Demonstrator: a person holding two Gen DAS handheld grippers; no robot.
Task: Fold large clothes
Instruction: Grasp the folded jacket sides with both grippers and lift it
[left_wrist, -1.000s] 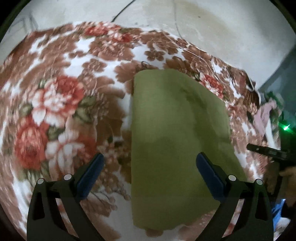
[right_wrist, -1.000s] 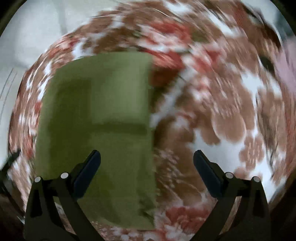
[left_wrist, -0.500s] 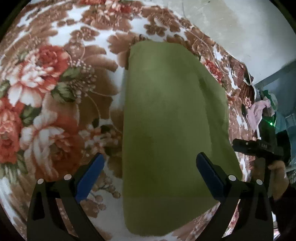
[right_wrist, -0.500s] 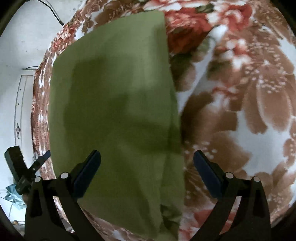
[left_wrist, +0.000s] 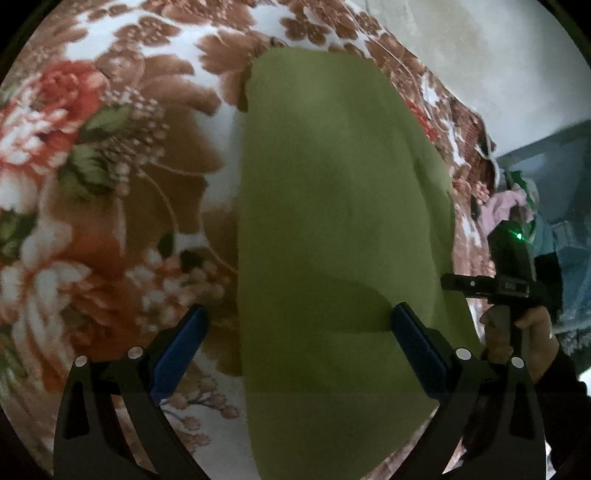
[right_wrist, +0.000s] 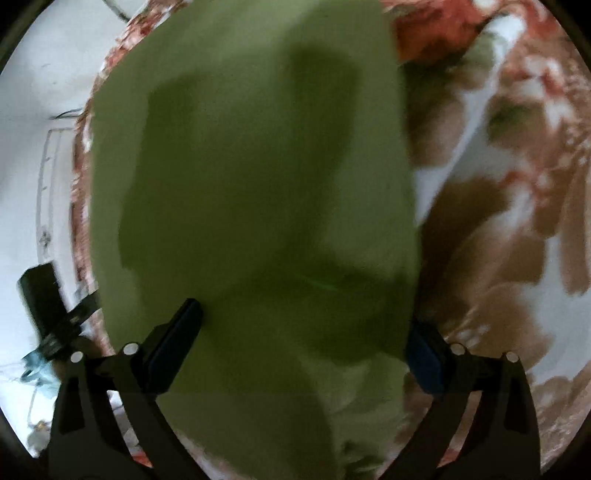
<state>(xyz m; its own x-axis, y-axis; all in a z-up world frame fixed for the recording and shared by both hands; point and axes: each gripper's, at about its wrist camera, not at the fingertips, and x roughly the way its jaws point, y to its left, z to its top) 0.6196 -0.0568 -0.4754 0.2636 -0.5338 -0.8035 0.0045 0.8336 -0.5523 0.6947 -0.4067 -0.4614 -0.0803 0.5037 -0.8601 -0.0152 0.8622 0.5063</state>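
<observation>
A folded olive-green garment (left_wrist: 340, 229) lies flat on a floral blanket (left_wrist: 110, 177). My left gripper (left_wrist: 297, 341) is open and empty, low over the garment's near left edge, which runs between its blue pads. The garment fills the right wrist view (right_wrist: 258, 192). My right gripper (right_wrist: 303, 339) is open and empty, close above the garment's near end, whose right edge hides part of the right pad. The right gripper's body and the hand holding it show in the left wrist view (left_wrist: 506, 284) beyond the garment's right edge.
The blanket (right_wrist: 498, 221) covers a bed that ends at a pale wall (left_wrist: 498, 55) on the far side. Pink and teal clothes (left_wrist: 509, 206) are heaped at the far right. White floor (right_wrist: 37, 147) lies past the garment's left edge.
Both grippers have dropped lower and moved in toward the garment, which now looks larger in both views. Both stay open. The garment has not moved.
</observation>
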